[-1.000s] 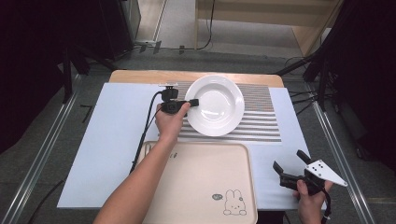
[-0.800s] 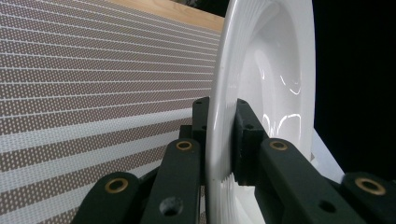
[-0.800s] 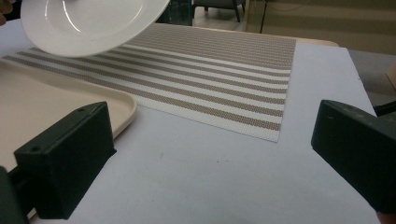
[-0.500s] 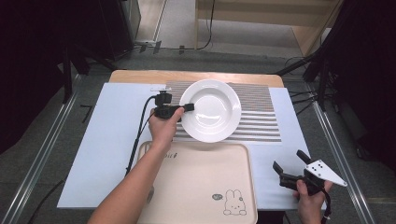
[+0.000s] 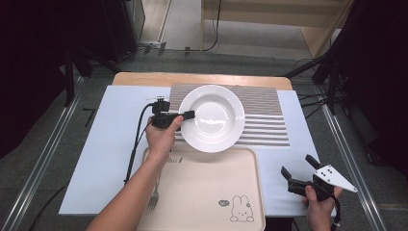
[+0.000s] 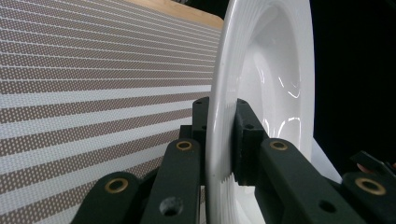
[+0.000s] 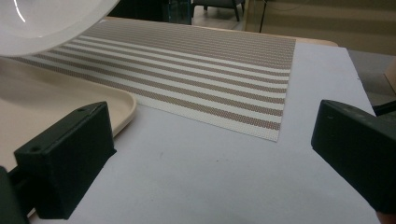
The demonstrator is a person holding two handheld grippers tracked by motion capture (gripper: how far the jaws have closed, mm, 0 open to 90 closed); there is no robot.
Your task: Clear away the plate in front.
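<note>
A white deep plate [image 5: 214, 118] hangs tilted just above the striped placemat [image 5: 269, 120], its near edge close to the beige tray [image 5: 202, 192]. My left gripper [image 5: 190, 115] is shut on the plate's left rim. In the left gripper view the two black jaws clamp the rim of the plate [image 6: 275, 93] between their pads, at the left gripper [image 6: 222, 116]. My right gripper [image 5: 296, 164] rests at the near right of the table, open with nothing in it. In the right gripper view the right gripper [image 7: 210, 154] has its jaws wide apart over the white mat, and the plate [image 7: 46, 18] shows at top left.
A fork [image 5: 154, 199] lies at the tray's left edge, partly under the left forearm. The tray [image 7: 46, 102] has a rabbit picture at its near right corner. Placemat [image 7: 187, 60] and tray sit on a white mat over a wooden table, with dark floor and metal rails around.
The left gripper has carried the plate toward the near side and slightly left, closer to the tray. The right gripper has stayed in place.
</note>
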